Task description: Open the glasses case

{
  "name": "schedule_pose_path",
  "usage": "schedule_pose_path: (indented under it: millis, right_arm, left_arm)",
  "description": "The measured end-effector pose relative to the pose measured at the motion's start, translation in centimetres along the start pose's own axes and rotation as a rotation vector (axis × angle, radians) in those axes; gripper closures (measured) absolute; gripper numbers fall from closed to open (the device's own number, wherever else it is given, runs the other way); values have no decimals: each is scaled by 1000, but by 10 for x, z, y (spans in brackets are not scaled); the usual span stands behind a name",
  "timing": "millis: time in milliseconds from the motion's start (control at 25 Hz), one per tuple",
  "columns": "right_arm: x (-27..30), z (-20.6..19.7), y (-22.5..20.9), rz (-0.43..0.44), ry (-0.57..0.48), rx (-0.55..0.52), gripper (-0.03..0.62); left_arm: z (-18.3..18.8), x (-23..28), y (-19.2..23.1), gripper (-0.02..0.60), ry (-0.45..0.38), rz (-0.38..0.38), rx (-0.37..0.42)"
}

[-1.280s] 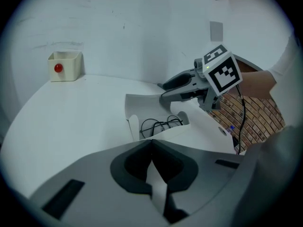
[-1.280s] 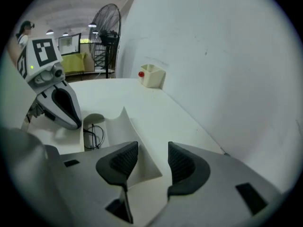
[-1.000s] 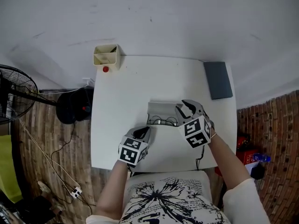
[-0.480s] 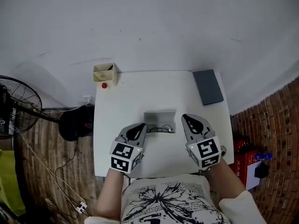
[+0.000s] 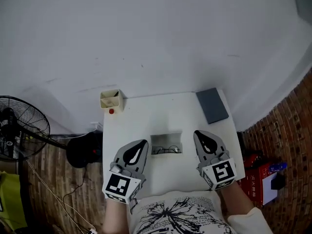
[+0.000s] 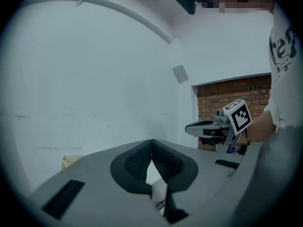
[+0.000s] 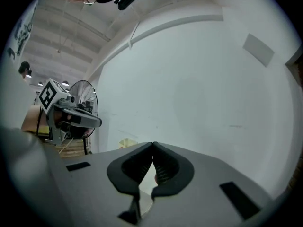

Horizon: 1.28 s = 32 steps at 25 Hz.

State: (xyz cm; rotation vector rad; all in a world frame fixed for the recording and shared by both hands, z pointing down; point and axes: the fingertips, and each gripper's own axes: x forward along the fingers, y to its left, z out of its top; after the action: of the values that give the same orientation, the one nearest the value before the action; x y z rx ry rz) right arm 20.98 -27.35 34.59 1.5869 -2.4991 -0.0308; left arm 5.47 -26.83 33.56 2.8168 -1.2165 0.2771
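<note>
Saw a white wall point(image 5: 156, 43) behind everything, and against it a white table point(image 5: 141, 121). Noticed a black fan point(image 5: 19, 130) to the left of the table, over a wooden floor point(image 5: 58, 179), and a brick wall point(image 5: 290, 126) to the right.

Found both tools over the near part of the table, the left gripper point(image 5: 143, 143) at the left and the right gripper point(image 5: 198, 133) at the right. Read the jaws of the left gripper in its own view as closed, tip against tip, with nothing between them. Read the same for the right gripper: jaws together and empty.

Saw a dark grey flat pad point(image 5: 212, 105) at the far right corner of the table, and a cream box point(image 5: 111, 99) with compartments at the far left corner.

Found the glasses case point(image 5: 166, 139) in the middle of the table, between the two grippers and touched by neither – open, with the lid on the far side. Made out the glasses point(image 5: 167, 149) lying in its near half. Spotted a small red thing point(image 5: 111, 111) just beside the cream box, on its near side – too small to tell more.
</note>
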Motion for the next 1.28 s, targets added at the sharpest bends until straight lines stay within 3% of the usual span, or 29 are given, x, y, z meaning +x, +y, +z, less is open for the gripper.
schedule_pose_path:
  millis: [360, 1280]
  right_arm:
    - [-21, 21, -4, -27, -64, 16, 582]
    - [-32, 15, -8, -21, -60, 9, 583]
  left_arm:
    - [35, -27, -8, 568, -112, 2, 23]
    - [21, -19, -16, 568, -89, 29, 14]
